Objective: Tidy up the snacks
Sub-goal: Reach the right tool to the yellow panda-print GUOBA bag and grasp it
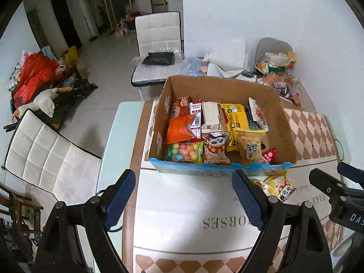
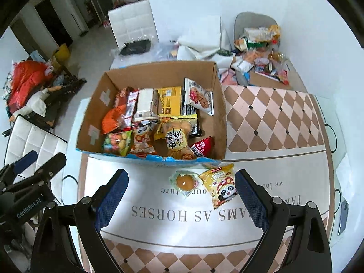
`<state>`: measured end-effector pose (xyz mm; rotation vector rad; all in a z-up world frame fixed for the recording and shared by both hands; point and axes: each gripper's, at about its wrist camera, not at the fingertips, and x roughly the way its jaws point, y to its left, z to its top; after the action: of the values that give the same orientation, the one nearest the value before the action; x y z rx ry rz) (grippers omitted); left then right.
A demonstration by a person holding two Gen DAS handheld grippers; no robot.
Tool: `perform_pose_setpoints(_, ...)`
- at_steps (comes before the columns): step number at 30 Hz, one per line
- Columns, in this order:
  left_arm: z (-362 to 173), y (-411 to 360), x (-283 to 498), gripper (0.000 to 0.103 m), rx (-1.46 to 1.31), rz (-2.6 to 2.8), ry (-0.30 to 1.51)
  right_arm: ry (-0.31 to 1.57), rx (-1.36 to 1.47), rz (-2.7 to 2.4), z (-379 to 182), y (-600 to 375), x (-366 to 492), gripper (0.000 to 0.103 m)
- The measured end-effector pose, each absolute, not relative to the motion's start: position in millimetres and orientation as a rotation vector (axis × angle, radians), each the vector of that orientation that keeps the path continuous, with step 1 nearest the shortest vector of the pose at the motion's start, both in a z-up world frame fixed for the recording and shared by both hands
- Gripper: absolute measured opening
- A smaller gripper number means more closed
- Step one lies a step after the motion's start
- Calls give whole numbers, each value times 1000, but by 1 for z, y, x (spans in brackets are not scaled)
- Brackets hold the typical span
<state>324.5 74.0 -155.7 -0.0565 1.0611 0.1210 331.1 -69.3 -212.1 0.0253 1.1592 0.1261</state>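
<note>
Left gripper [image 1: 183,199] spread wide over the surface [image 1: 182,204], nothing between the blue pads [image 1: 119,196]. Right gripper [image 2: 180,199] likewise spread and empty, hovering above the printed mat [image 2: 159,232]. Just ahead of the right gripper, on the mat, lay 2 loose snacks side by side: a clear-wrapped round bun [image 2: 184,182] and a yellow panda packet [image 2: 219,185], both just outside the near wall of the cardboard box [image 2: 113,77]. Stood open on the surface, that box, its near edge torn and blue. Packed inside: a bag of coloured candy balls [image 1: 184,152] at the near left corner, a red-and-white panda pouch [image 1: 215,149] beside it, an orange packet [image 1: 179,128] behind, a white carton [image 1: 211,116], yellow packets [image 1: 235,117], a bagged pastry [image 2: 174,136] and a small red sachet [image 2: 202,147]. Beyond the box, at the far end of the surface, a heap of further snack wrappers [image 2: 261,52]. White padded chairs [image 1: 157,31] stood around.
</note>
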Motion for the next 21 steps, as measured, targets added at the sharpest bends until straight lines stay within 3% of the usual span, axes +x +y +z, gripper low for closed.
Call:
perform_pose_setpoints(13, -123, 50, 276, 86, -82, 83, 1016, 1082, 89, 183, -167, -83, 268, 97)
perform_pose_setpoints(21, -165, 20, 295, 86, -53, 38, 1128, 1204, 278, 80, -214, -144, 272, 97)
